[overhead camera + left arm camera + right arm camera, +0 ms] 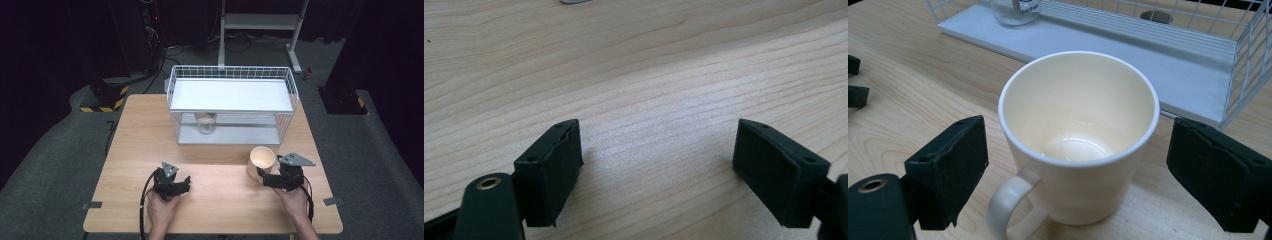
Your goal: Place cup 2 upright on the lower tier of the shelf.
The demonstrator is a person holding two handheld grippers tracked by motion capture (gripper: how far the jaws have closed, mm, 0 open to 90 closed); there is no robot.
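A cream mug (pixel 260 161) stands upright and empty on the wooden table (pixel 150 140), right of centre near the front. In the right gripper view the mug (pixel 1078 140) sits between the two wide-apart jaws with its handle towards the camera; neither pad touches it. My right gripper (pixel 261 176) is open just in front of the mug. My left gripper (pixel 188 183) rests low over bare wood at the front left, open (pixel 656 165) with nothing between its jaws.
A white wire rack (pixel 232 102) with a solid top shelf stands at the back middle of the table. A clear glass jar (pixel 205 122) sits on its lower shelf (pixel 1158 55). Beyond the table are a metal stand and cables on the grey floor.
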